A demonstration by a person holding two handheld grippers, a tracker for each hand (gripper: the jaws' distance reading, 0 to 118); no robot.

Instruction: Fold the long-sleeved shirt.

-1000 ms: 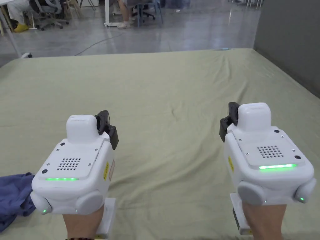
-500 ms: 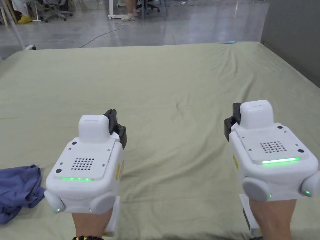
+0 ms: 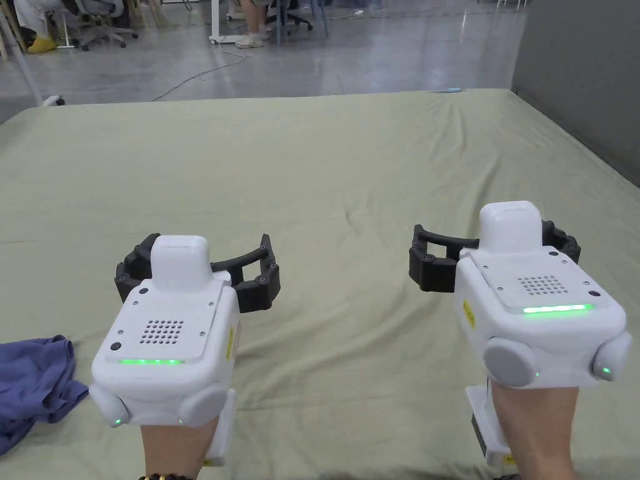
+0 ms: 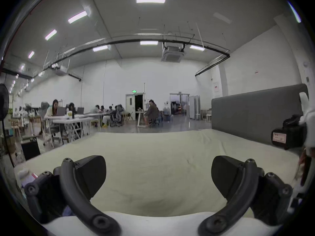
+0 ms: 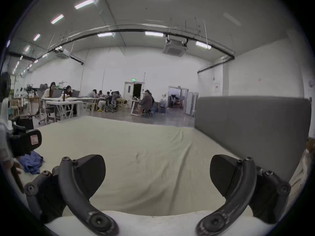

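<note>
A large open workspace: polished grey concrete floor [image 3: 375,56], white folding tables [image 4: 71,120] with seated people [image 4: 150,112] far left, ceiling strip lights [image 4: 150,0] overhead

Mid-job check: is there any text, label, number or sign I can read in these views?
No text is legible.
Left sticker, yellow, on left claw casing: too small.
Right sticker, yellow, on right claw casing: too small.
Pink label on right claw: blurred.
Green sign above doorway: blurred.

Blue shirt [image 3: 31,381], plain olive-green sheet [image 3: 325,175]
</note>
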